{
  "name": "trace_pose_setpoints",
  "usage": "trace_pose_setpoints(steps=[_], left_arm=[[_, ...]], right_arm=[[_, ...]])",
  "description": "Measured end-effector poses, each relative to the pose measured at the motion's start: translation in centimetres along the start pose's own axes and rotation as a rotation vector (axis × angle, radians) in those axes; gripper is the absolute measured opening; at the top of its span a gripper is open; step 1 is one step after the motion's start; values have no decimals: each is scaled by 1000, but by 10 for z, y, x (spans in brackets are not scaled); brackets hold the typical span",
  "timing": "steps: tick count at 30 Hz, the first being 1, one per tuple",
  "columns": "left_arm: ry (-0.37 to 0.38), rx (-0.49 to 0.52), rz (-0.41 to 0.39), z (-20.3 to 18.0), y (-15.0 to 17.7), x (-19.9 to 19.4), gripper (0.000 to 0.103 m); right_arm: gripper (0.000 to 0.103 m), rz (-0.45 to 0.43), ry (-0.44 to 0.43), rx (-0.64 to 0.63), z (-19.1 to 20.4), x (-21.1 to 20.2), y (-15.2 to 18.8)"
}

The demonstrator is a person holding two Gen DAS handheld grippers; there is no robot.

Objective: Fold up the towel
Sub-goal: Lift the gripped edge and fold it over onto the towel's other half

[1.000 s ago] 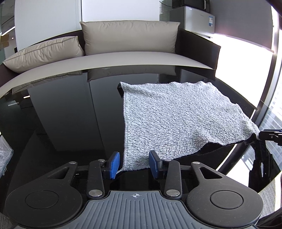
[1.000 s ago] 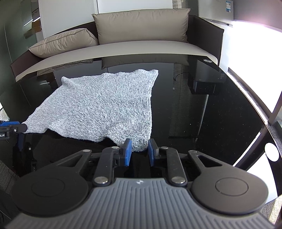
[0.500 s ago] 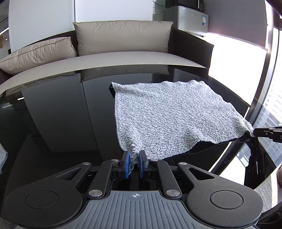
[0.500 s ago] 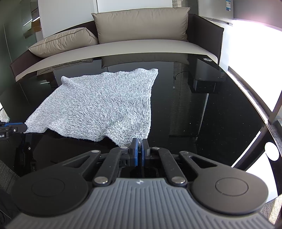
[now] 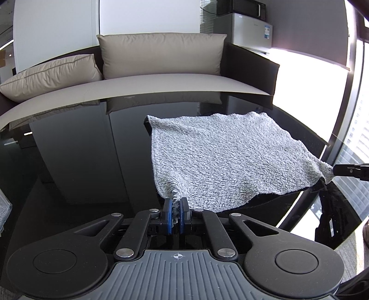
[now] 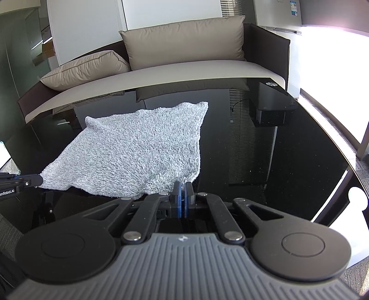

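Far left in the left wrist view: a pale cushion [image 5: 50,73] slumped on the sofa [image 5: 161,80], a larger upright cushion [image 5: 161,54] beside it. In front, a glossy black desk [image 5: 76,157], bare on its left half and mirroring the sofa. Toward the middle and right, a grey fluffy towel [image 5: 221,161] spread flat on the desk. Nearest corner bunched and clamped in the left claw [image 5: 176,213], blue pads [image 5: 169,213] pressed on the pile. Further right, the towel's other near corner raised off the desk at the tip of the right claw [image 5: 336,170]. In the right wrist view, right claw [image 6: 183,203] clenched on that corner. Right of the towel, open desk. Behind, upper right, a small fridge [image 5: 251,30] with a microwave [image 5: 245,8] on top, then bright windows [image 5: 311,76].
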State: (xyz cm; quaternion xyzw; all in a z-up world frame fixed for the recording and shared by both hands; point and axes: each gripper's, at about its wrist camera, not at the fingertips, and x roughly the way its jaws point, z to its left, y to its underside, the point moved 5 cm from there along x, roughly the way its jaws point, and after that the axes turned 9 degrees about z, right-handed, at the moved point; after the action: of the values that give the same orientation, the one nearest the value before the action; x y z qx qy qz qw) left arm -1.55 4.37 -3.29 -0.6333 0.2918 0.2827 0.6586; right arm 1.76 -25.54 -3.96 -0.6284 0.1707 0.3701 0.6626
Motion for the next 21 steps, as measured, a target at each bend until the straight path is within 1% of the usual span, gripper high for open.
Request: trace_pose_setpoints(steps=[11,21], left_arm=[[11,-4,-43,-1,-3,-14,6],[16,-35,-80,0,-3,-36,6]], right_arm=[[1,-67,-55,42,-4,-22,-6],[1,-111,-87,56,-3,-48,-5]])
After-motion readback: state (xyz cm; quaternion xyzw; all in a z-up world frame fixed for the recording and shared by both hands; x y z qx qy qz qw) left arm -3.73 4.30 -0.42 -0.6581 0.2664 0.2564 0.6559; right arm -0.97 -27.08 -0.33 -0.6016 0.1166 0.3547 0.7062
